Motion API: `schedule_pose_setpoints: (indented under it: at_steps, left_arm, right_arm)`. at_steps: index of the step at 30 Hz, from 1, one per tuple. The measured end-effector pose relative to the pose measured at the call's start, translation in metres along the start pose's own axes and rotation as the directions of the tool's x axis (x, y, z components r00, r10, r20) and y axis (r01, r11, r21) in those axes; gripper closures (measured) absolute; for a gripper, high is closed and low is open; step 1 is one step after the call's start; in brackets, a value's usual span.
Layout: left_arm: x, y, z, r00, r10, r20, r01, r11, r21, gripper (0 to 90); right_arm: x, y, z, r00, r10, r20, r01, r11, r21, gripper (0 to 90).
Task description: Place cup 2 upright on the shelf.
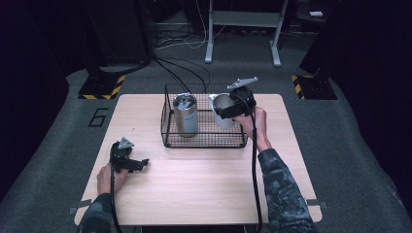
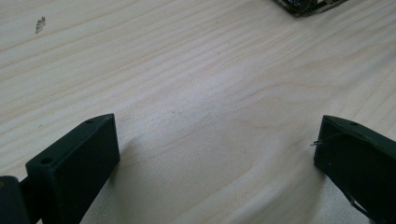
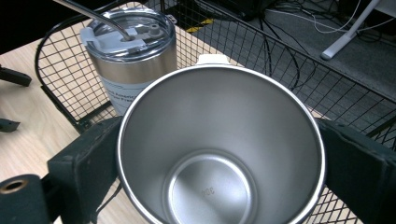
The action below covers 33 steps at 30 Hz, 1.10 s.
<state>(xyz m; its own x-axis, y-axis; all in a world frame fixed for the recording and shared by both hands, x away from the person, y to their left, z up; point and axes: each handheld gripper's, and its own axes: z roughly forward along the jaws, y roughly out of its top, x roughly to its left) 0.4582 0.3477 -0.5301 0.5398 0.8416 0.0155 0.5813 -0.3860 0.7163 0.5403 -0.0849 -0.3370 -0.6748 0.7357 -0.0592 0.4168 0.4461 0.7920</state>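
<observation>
The open cup (image 3: 219, 154) is bare metal with a brushed, satin interior and a brighter polished rim. The lidded tumbler (image 3: 133, 60) has a brushed metal body, a glossy translucent plastic lid and a smooth metal straw (image 3: 95, 16). The basket (image 1: 204, 141) is thin wire mesh with a dark matt coating. The desk (image 2: 196, 79) is pale wood with visible grain and a smooth, low-sheen finish. Each tool, left (image 2: 217, 154) and right (image 3: 219, 163), has jaws of matt black plastic. The floor (image 1: 340, 121) looks like rough grey carpet.
</observation>
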Motion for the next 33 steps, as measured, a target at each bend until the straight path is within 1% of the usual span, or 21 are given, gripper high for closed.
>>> schedule_pose_setpoints:
  at_steps: [5, 7, 8, 10, 12, 16, 17, 20, 22, 23, 28, 30, 32, 33]
  left_arm:
    - [0.000, 0.000, 0.000, 1.0000, -0.001, 0.000, 0.001, 1.0000, 0.000, 0.0]
    - [0.000, 0.000, 0.000, 1.0000, 0.000, 0.000, 0.000, 1.0000, 0.000, 0.0]
    - [0.000, 0.000, 0.000, 1.0000, 0.000, 0.000, 0.000, 1.0000, 0.000, 0.0]
    - [0.000, 0.000, 0.000, 1.0000, 0.000, 0.000, 0.000, 1.0000, 0.000, 0.0]
    - [0.000, 0.000, 0.000, 1.0000, -0.001, 0.000, 0.001, 1.0000, 0.000, 0.0]
    - [0.000, 0.000, 0.000, 1.0000, -0.001, 0.000, 0.001, 1.0000, 0.000, 0.0]
    - [0.000, 0.000, 0.000, 1.0000, -0.001, 0.000, 0.001, 1.0000, 0.000, 0.0]
    - [0.000, 0.000, 0.000, 1.0000, 0.000, 0.000, 0.000, 1.0000, 0.000, 0.0]
    - [0.000, 0.000, 0.000, 1.0000, 0.000, 0.000, 0.000, 1.0000, 0.000, 0.0]
    - [0.000, 0.000, 0.000, 1.0000, 0.000, 0.000, 0.000, 1.0000, 0.000, 0.0]
    - [0.000, 0.000, 0.000, 1.0000, -0.001, 0.000, 0.001, 1.0000, 0.000, 0.0]
    - [0.000, 0.000, 0.000, 1.0000, -0.001, 0.000, 0.001, 1.0000, 0.000, 0.0]
    - [0.000, 0.000, 0.000, 1.0000, -0.001, 0.000, 0.001, 1.0000, 0.000, 0.0]
    - [0.000, 0.000, 0.000, 1.0000, 0.000, 0.000, 0.000, 1.0000, 0.000, 0.0]
  right_arm:
    - [-0.003, -0.001, 0.006, 1.0000, 0.005, 0.002, -0.005, 1.000, 0.007, 5.7]
    - [-0.003, -0.001, 0.008, 0.9999, 0.014, 0.002, -0.014, 1.000, 0.014, 5.7]
    - [-0.003, -0.002, 0.010, 0.9995, 0.032, 0.003, -0.032, 0.999, 0.019, 5.7]
    - [-0.004, -0.002, 0.011, 0.9997, 0.024, 0.004, -0.024, 1.000, 0.009, 5.7]
    - [-0.005, -0.003, 0.014, 0.9997, 0.024, 0.005, -0.024, 1.000, 0.017, 5.7]
    - [-0.005, -0.003, 0.019, 0.9995, 0.032, 0.010, -0.032, 0.999, 0.011, 5.7]
    - [-0.006, -0.003, 0.019, 0.9997, 0.025, 0.007, -0.025, 0.999, 0.021, 5.7]
    - [-0.005, -0.004, 0.022, 0.9989, 0.046, 0.009, -0.046, 0.999, 0.024, 5.7]
    - [-0.005, -0.004, 0.023, 0.9988, 0.048, 0.009, -0.048, 0.999, 0.020, 5.7]
    - [-0.005, -0.004, 0.024, 0.9987, 0.050, 0.011, -0.050, 0.998, 0.028, 5.7]
    - [-0.006, -0.005, 0.029, 0.9993, 0.037, 0.009, -0.038, 0.999, 0.031, 5.7]
    - [-0.004, -0.006, 0.033, 0.9980, 0.062, 0.012, -0.062, 0.997, 0.037, 5.7]
    - [-0.005, -0.006, 0.033, 0.9981, 0.062, 0.009, -0.062, 0.997, 0.046, 5.7]
    - [-0.006, -0.006, 0.035, 0.9988, 0.048, 0.007, -0.049, 0.998, 0.044, 5.7]
